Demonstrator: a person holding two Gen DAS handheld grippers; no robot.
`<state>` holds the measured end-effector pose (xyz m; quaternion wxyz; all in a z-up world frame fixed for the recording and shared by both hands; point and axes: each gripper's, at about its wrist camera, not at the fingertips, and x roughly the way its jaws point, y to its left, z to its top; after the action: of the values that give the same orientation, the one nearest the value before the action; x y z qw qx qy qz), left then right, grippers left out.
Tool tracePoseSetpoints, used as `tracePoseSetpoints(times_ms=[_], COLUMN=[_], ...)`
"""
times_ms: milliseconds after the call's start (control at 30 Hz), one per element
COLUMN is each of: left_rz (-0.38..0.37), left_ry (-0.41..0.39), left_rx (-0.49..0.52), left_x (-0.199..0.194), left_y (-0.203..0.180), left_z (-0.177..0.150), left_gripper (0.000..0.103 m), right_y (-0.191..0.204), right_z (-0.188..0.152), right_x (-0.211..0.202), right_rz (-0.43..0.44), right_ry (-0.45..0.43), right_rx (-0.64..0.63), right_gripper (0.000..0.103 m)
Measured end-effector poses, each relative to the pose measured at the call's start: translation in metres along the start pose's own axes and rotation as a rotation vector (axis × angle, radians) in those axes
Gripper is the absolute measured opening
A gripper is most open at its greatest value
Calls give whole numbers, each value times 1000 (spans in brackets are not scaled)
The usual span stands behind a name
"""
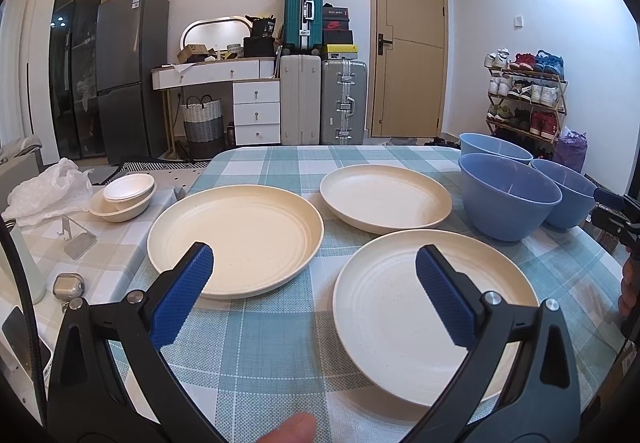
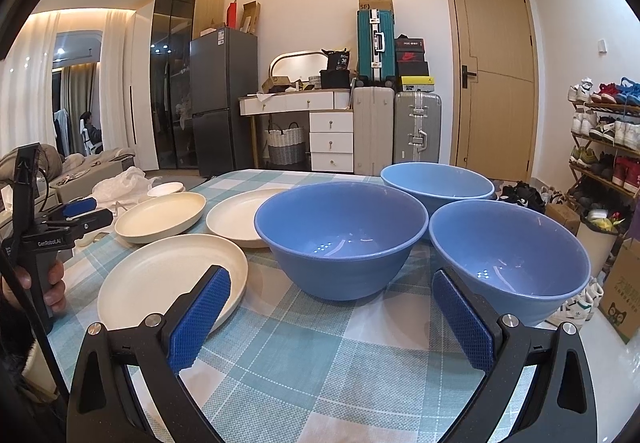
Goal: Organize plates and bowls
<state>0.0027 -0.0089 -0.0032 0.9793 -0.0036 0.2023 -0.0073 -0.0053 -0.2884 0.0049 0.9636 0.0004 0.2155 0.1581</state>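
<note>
Both jaws wide apart, empty.

Two low, doorward views, shared tabletop [image 1: 260,363].

The left gripper [image 1: 314,267] hung above the table [image 1: 260,355] with its jaws wide apart and nothing between them. Three cream plates [image 1: 236,239] lay separately on the checked cloth, with three blue bowls [image 1: 508,199] clustered at the right.
</note>
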Motion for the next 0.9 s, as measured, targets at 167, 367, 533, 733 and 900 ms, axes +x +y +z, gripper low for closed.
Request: tracePoseSetpoints(times_ms=[167, 367, 533, 733, 900], left_rz=[0, 2, 8, 30, 52], left_ry=[5, 8, 4, 19, 30], left_rx=[2, 4, 0, -27, -52], left_x=[4, 5, 4, 6, 3], left_y=[-5, -6, -3, 6, 15], left_z=[0, 0, 0, 1, 1], left_gripper=[101, 101, 101, 101, 101], right_y=[-1, -1, 0, -1, -2], right_z=[0, 1, 2, 3, 5], right_x=[1, 1, -1, 5, 9], right_rz=[2, 2, -1, -6, 7], right_ry=[-3, -5, -6, 26, 44], right_rx=[-1, -1, -9, -12, 21], right_gripper=[103, 103, 103, 103, 103])
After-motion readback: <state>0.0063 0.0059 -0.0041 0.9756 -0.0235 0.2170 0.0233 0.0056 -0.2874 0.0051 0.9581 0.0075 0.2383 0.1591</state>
